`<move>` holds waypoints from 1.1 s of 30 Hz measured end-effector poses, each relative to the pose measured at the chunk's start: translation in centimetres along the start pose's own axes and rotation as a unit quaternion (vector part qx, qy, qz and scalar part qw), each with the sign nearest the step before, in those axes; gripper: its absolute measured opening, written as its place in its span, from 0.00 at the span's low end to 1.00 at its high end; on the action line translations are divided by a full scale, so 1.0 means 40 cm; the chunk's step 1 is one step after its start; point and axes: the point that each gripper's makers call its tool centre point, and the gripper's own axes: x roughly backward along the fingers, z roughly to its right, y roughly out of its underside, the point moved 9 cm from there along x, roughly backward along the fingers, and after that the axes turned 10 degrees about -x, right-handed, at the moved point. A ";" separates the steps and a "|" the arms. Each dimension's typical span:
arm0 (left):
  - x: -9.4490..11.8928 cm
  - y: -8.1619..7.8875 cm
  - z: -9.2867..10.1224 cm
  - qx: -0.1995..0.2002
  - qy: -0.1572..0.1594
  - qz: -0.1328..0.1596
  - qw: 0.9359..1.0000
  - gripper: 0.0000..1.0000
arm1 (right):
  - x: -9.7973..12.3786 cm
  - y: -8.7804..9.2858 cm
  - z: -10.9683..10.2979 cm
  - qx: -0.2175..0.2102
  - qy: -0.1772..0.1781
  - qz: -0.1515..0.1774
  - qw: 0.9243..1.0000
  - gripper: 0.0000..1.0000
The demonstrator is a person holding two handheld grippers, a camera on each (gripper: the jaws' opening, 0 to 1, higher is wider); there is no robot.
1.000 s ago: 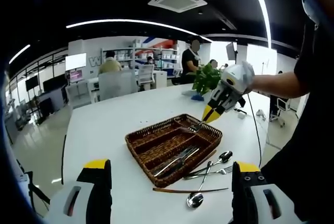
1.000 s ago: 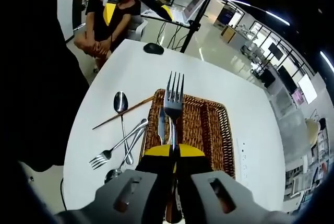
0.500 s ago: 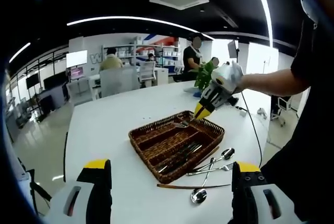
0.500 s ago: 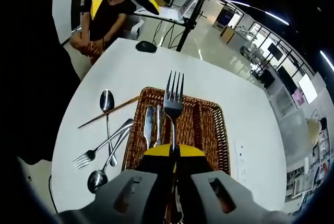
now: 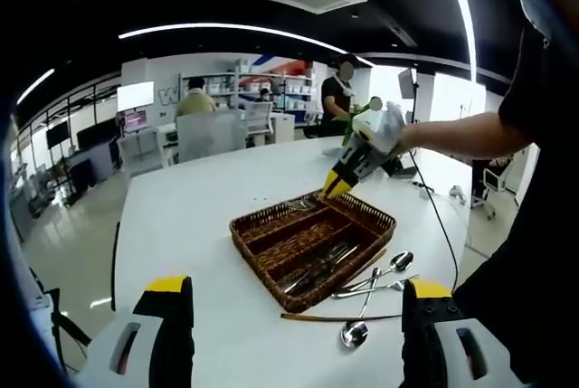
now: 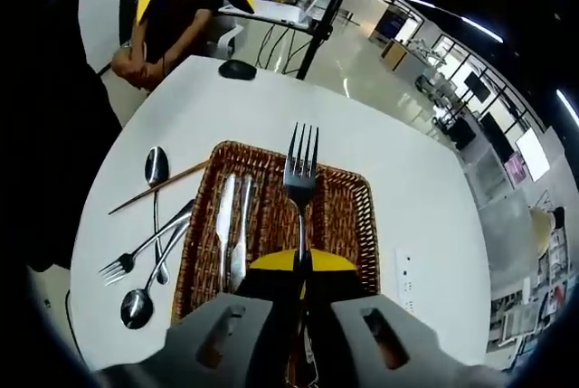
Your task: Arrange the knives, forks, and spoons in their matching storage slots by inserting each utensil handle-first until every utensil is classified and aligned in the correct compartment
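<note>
Above the wicker tray (image 6: 348, 225), right claw (image 6: 301, 266) clamped on fork (image 6: 301, 175) — left claw (image 5: 289, 316) wide open

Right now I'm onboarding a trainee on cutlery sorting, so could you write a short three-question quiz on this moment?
1. True or false: the right gripper is shut on a fork, tines pointing away from it.
2. Which pieces already lie in the wicker tray? A) two spoons B) knives C) nothing
3. Fill in: the left gripper has its jaws ____.

Key:
1. True.
2. B: knives lie side by side in one slot; two spoons, a loose fork and a thin brown stick rest on the white table beside it.
3. Open, holding nothing.
</note>
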 end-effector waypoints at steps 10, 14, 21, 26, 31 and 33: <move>-0.014 0.000 -0.009 -0.009 0.016 -0.004 1.000 1.00 | -0.031 -0.010 0.059 0.004 0.003 -0.009 1.000 0.00; -0.021 0.001 -0.019 -0.006 0.022 -0.004 1.000 1.00 | -0.039 -0.019 0.078 -0.002 0.007 -0.009 1.000 0.00; -0.028 0.005 -0.046 -0.002 0.026 -0.003 1.000 1.00 | -0.052 -0.018 0.090 -0.009 0.011 -0.013 1.000 0.00; -0.028 0.008 -0.056 0.000 0.024 -0.002 1.000 1.00 | -0.057 -0.015 0.087 -0.010 0.009 -0.017 1.000 0.00; -0.029 0.014 -0.063 0.002 0.025 -0.004 1.000 1.00 | -0.072 -0.008 0.086 -0.012 0.007 -0.020 1.000 0.00; -0.028 0.017 -0.066 0.003 0.023 -0.005 1.000 1.00 | -0.079 -0.006 0.082 -0.014 0.004 -0.022 1.000 0.00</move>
